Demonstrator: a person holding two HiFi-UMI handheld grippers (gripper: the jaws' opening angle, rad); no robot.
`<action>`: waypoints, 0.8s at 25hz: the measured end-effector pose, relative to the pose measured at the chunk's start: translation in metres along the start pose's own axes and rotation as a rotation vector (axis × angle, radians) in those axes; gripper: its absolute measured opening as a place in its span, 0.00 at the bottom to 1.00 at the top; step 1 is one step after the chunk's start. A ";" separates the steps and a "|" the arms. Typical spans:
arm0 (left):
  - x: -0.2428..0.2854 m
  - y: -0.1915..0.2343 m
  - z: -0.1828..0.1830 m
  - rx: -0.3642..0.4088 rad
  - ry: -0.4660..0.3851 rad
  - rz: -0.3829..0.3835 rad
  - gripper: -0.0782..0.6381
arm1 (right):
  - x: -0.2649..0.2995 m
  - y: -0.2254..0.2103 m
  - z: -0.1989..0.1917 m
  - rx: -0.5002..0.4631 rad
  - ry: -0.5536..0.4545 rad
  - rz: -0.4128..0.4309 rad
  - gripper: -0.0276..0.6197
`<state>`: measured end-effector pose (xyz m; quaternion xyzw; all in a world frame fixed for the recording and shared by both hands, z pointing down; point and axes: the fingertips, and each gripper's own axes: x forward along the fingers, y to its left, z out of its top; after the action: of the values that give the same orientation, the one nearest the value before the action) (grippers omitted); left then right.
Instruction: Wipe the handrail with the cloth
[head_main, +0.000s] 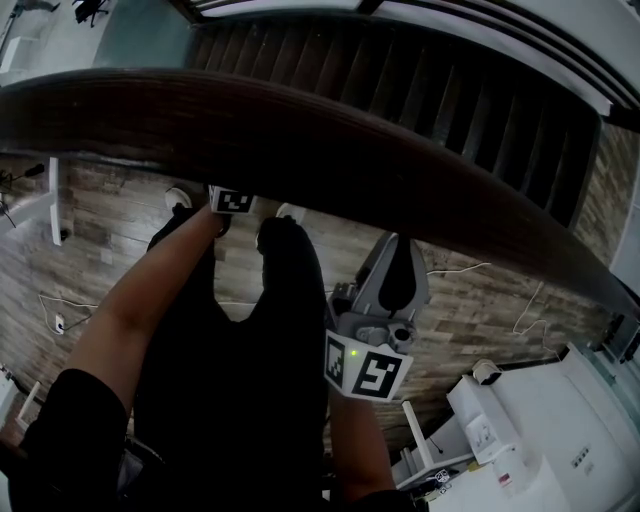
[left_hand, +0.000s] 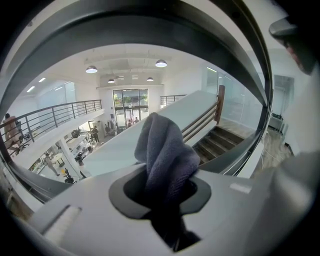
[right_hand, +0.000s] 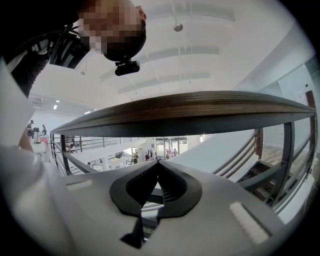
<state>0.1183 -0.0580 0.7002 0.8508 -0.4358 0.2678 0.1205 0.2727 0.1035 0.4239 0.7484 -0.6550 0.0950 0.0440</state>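
Observation:
The dark wooden handrail runs across the head view from the left down to the right. My left gripper reaches under it, so only its marker cube shows there. In the left gripper view the left gripper is shut on a bunched grey cloth that sticks up out of the jaws. My right gripper points up at the rail from just below it. In the right gripper view the right gripper is shut with nothing in it, and the handrail spans the view close above.
Dark stair treads descend beyond the rail. White equipment stands at the lower right on the wood floor, with cables lying near it. A white stand is at the left. My dark trousers fill the lower middle.

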 end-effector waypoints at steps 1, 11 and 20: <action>0.000 -0.002 0.001 0.004 -0.007 -0.003 0.21 | 0.004 0.002 -0.004 -0.006 -0.002 0.006 0.05; -0.007 -0.019 0.011 0.095 -0.136 -0.025 0.21 | 0.031 0.032 -0.040 -0.011 -0.002 0.073 0.05; -0.009 -0.035 0.014 0.087 -0.207 -0.047 0.22 | 0.044 0.055 -0.062 -0.009 0.009 0.138 0.05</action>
<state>0.1470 -0.0373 0.6844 0.8883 -0.4138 0.1943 0.0440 0.2186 0.0646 0.4899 0.7009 -0.7051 0.0982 0.0436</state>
